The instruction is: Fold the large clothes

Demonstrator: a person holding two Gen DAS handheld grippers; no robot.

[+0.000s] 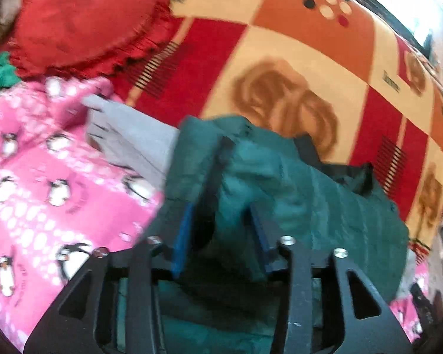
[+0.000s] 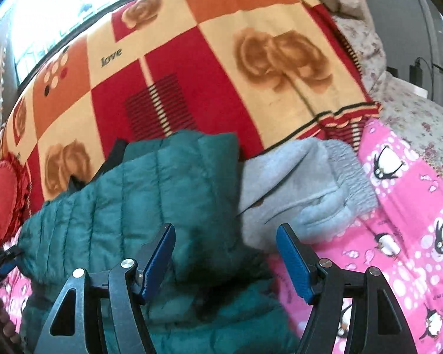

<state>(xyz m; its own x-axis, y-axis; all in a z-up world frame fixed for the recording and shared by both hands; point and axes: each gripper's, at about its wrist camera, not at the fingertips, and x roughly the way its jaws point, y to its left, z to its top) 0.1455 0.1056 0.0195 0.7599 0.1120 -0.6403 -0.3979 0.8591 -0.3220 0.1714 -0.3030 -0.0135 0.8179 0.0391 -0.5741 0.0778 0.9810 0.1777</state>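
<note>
On the pink penguin blanket (image 2: 404,206), your left gripper (image 1: 221,206) has a bunched ridge of the teal quilted jacket (image 2: 150,194) between partly parted pads; whether they pinch it, you cannot tell. Your right gripper (image 2: 226,244) hangs wide apart over the jacket's edge, just beside the grey garment (image 2: 304,183). Close on jacket only, then fold evenly.

The word "love" is printed in dark script on a cream square of the patterned blanket (image 2: 174,67), seen in the upper left of the right wrist view. A similar dark word on the same blanket (image 1: 304,44), at the right of the left wrist view, is too blurred to be read.
</note>
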